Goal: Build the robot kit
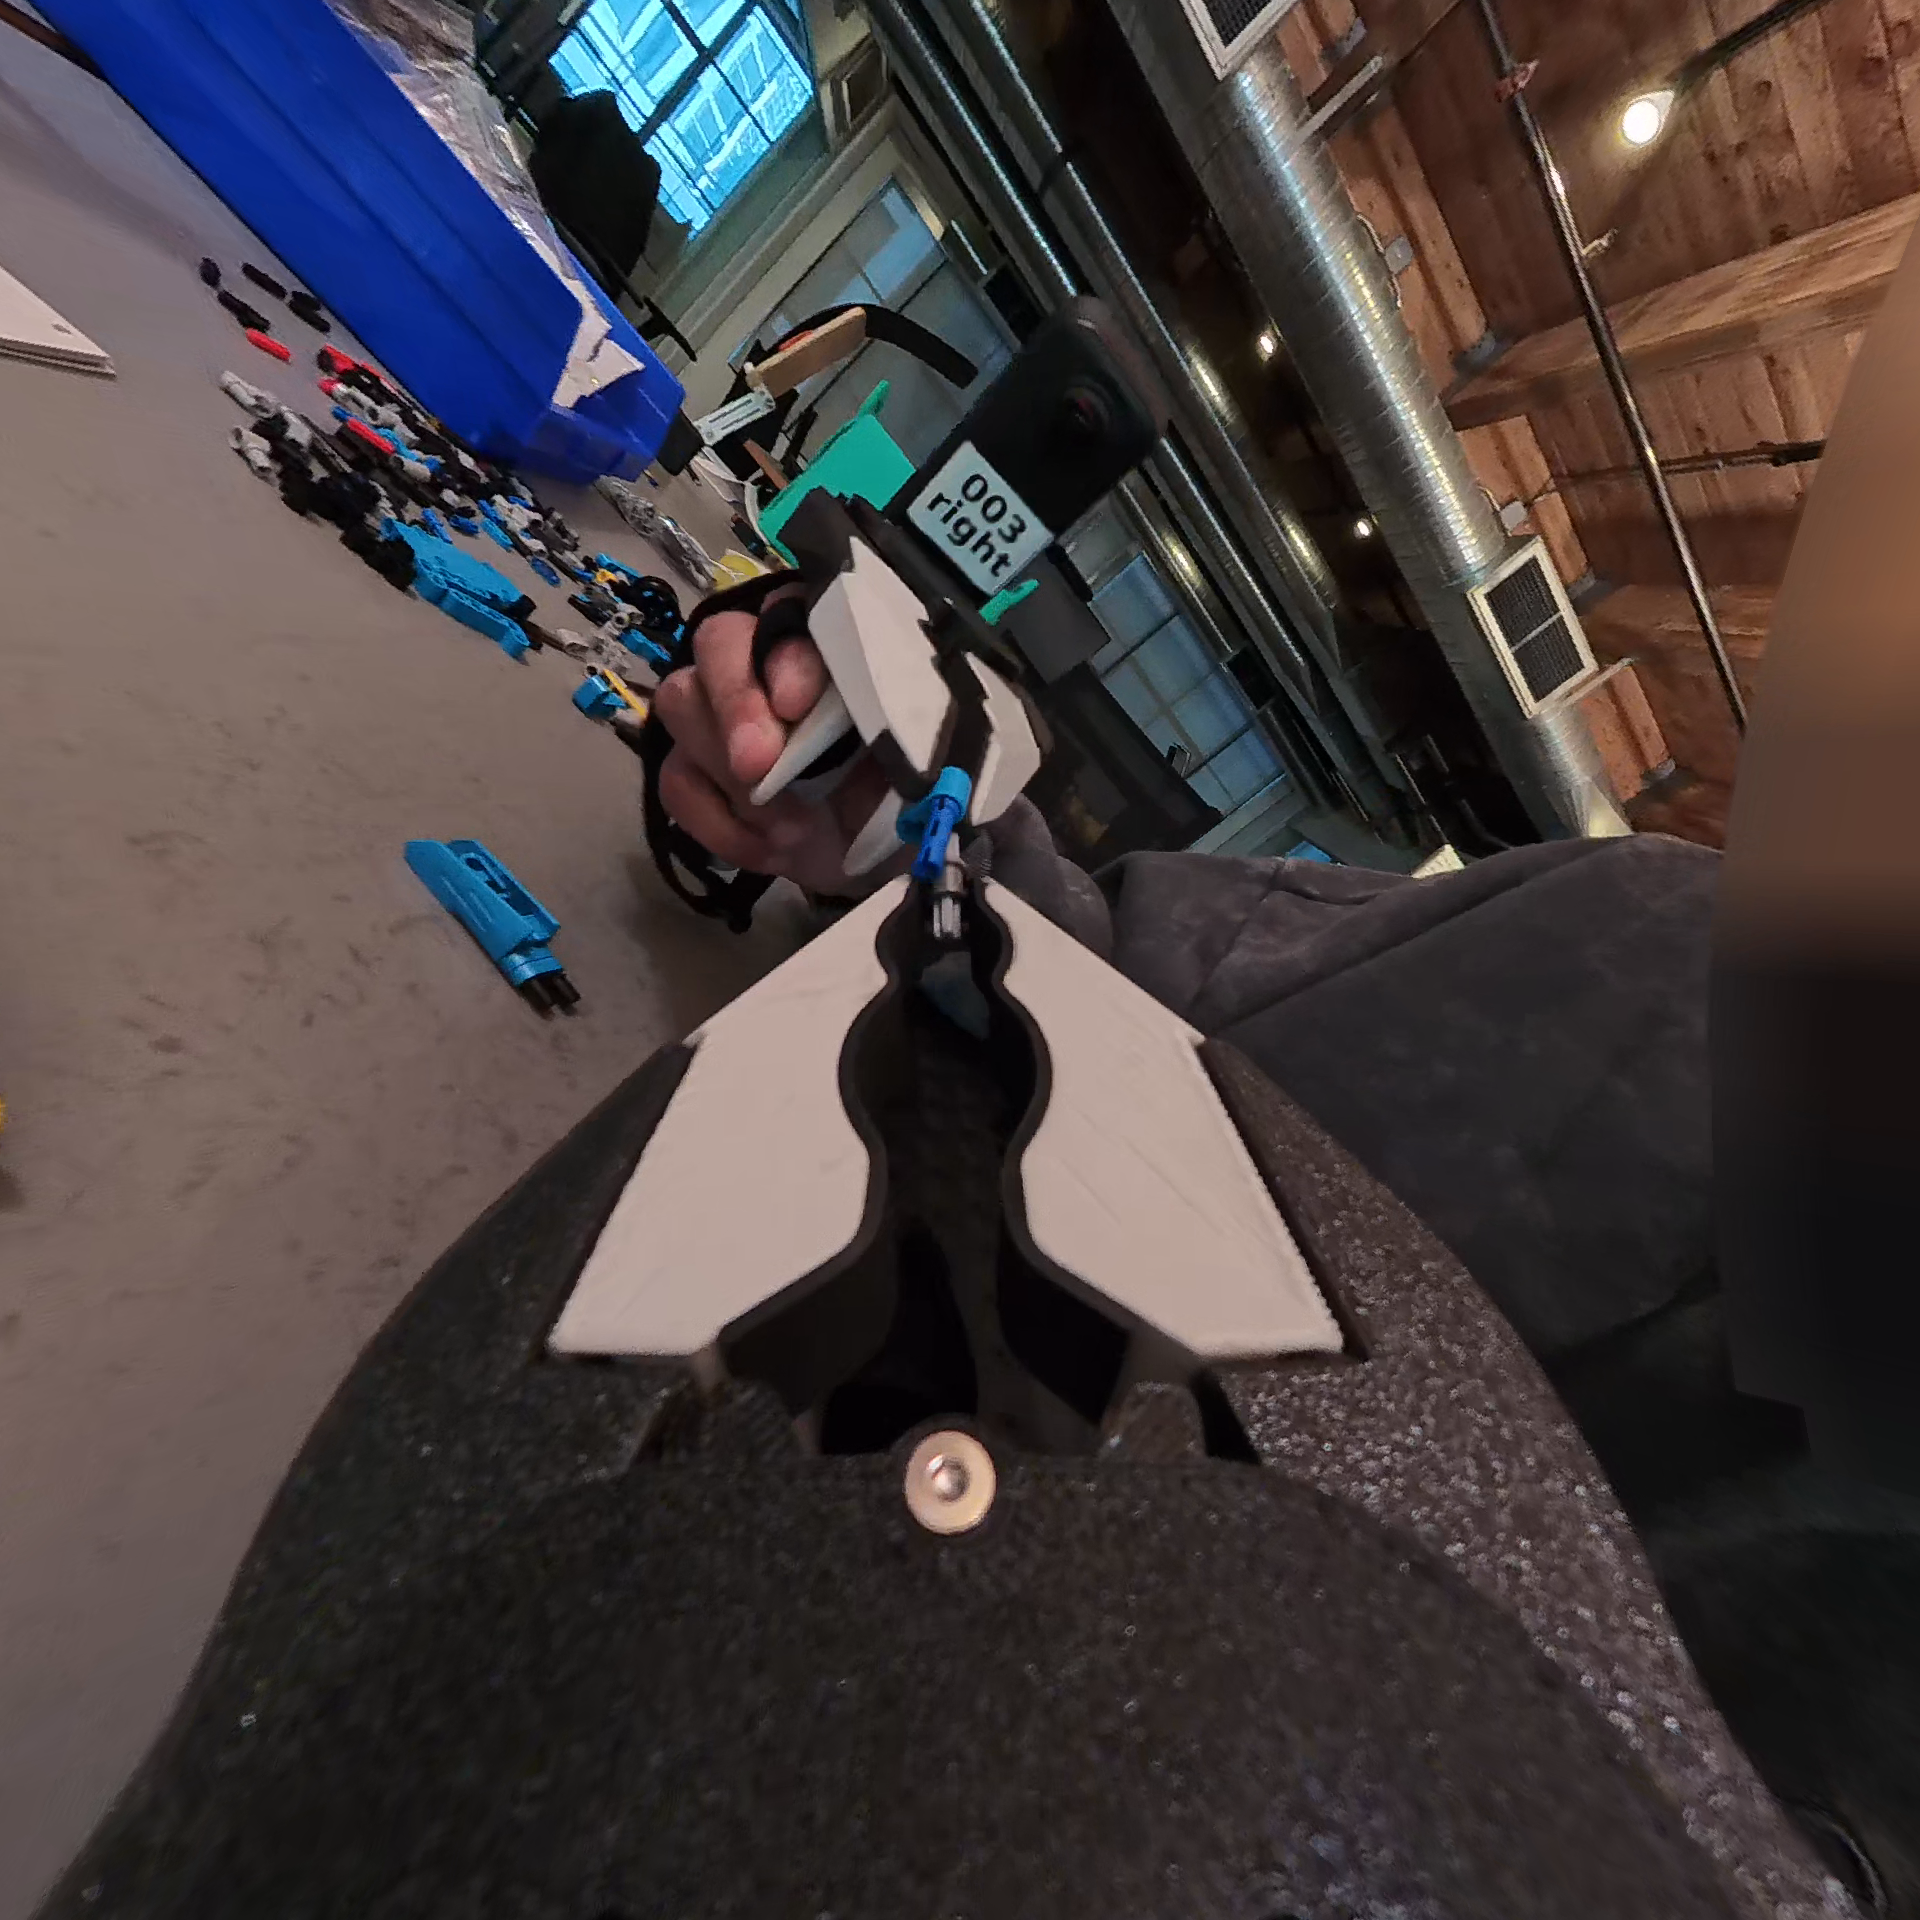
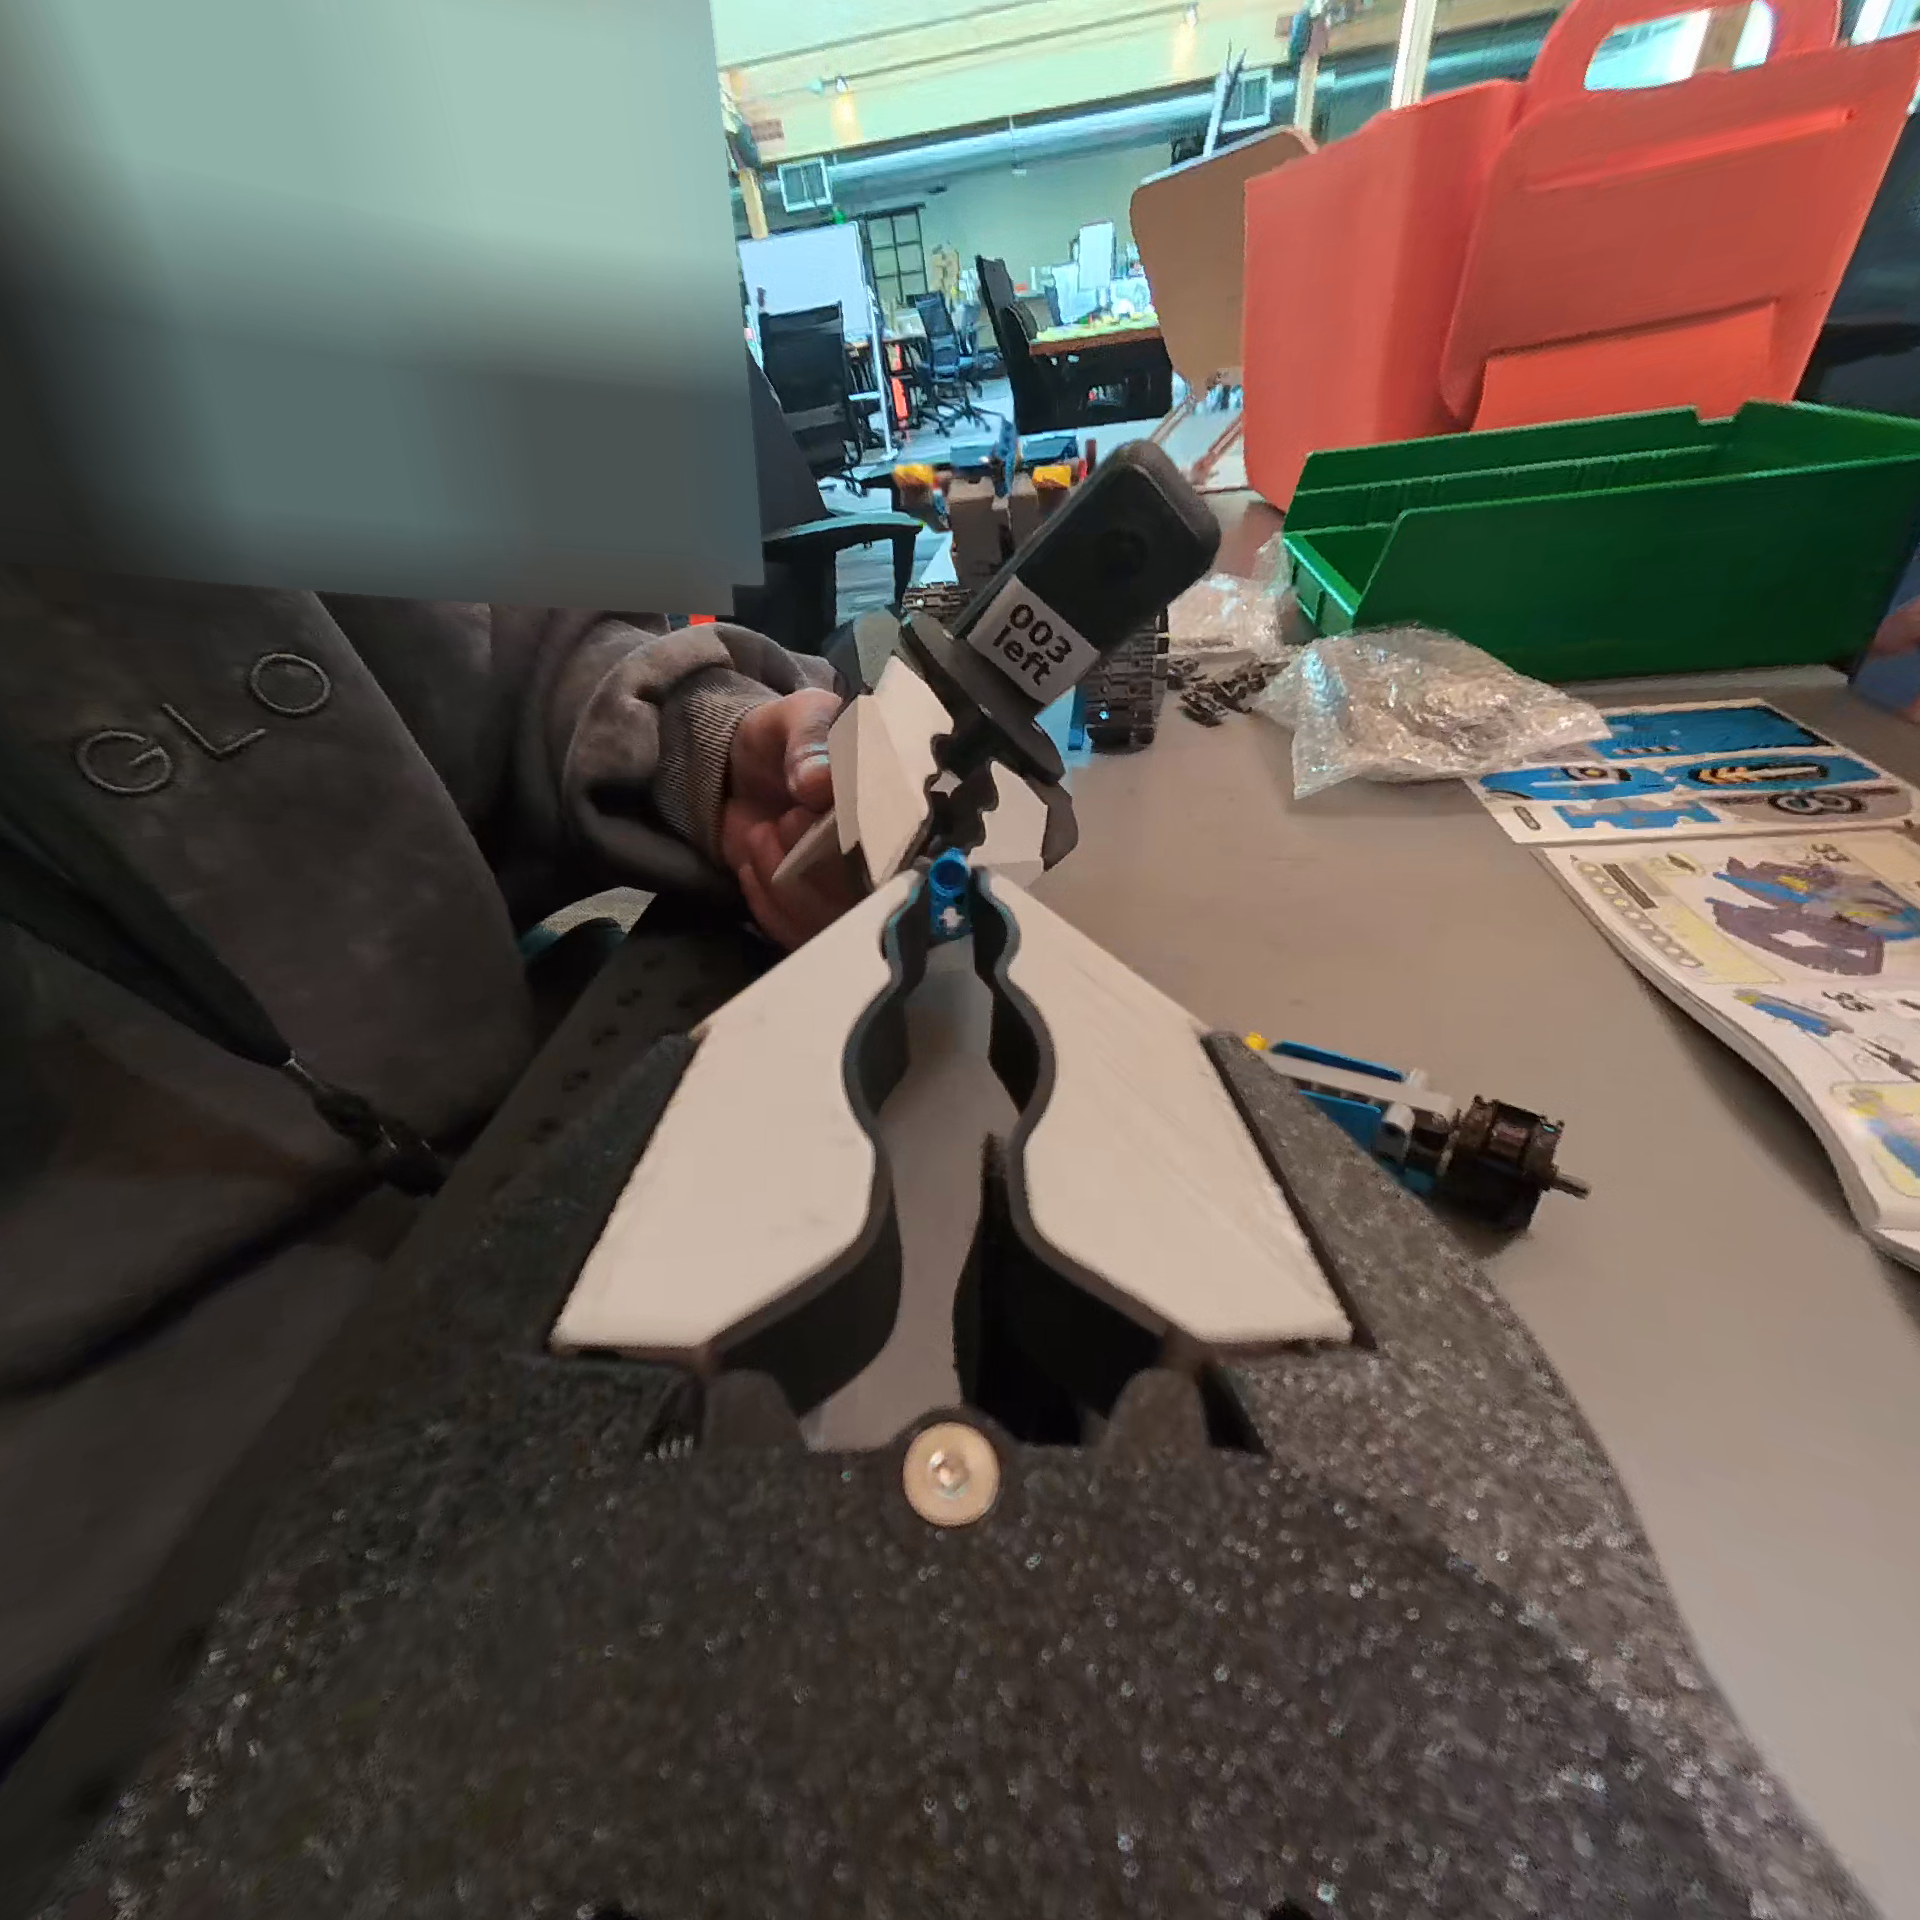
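My left gripper [image 1: 945, 896] is shut on a small grey pin [image 1: 943, 920] pinched at its fingertips. My right gripper [image 2: 945, 888] is shut on a small blue connector piece [image 2: 945, 902]. The two grippers meet tip to tip above the grey table [image 2: 1351, 935], in front of a person in a grey hoodie. In the left wrist view the right gripper [image 1: 933, 831] shows farther off, with the blue connector [image 1: 935, 821] touching the end of the pin. In the right wrist view the left gripper [image 2: 951, 847] shows just beyond the connector. A hand grips each handle.
A blue bin [image 1: 416, 239], a pile of small building parts [image 1: 416, 499] and a blue assembled piece [image 1: 488, 920] lie on the table. A green bin [image 2: 1610, 540], an orange bag [image 2: 1558, 281], plastic bags [image 2: 1423, 707], an instruction booklet [image 2: 1766, 987] and a wheeled sub-assembly [image 2: 1455, 1132] are on the other side. The grippers are tip to tip, or close to it.
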A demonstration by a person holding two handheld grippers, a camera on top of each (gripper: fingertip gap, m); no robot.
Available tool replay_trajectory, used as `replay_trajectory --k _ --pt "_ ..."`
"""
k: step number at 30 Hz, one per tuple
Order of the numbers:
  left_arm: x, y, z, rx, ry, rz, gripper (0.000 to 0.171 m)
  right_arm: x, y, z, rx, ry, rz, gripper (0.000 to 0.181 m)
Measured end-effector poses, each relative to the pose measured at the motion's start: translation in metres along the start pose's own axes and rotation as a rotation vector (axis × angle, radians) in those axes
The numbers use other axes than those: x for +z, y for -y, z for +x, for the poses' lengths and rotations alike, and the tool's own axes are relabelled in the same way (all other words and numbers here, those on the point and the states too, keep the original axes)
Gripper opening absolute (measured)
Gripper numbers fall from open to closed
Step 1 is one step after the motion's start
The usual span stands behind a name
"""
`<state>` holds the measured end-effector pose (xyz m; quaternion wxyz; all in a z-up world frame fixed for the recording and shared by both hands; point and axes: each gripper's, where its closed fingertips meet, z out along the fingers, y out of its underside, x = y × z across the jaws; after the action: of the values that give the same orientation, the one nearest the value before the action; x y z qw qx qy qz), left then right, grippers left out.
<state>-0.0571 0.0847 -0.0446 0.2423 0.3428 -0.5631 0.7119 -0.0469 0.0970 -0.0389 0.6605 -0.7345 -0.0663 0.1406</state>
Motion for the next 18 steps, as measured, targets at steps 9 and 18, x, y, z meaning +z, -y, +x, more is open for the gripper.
replay_trajectory --k 9,18 --pt "-0.02 -0.019 -0.04 0.287 0.422 -0.249 0.007 -0.046 -0.093 0.022 -0.077 -0.115 -0.583 0.007" --pt "-0.01 -0.03 -0.037 0.701 0.526 -0.347 0.007 -0.03 -0.089 0.002 0.034 -0.003 -0.529 0.019"
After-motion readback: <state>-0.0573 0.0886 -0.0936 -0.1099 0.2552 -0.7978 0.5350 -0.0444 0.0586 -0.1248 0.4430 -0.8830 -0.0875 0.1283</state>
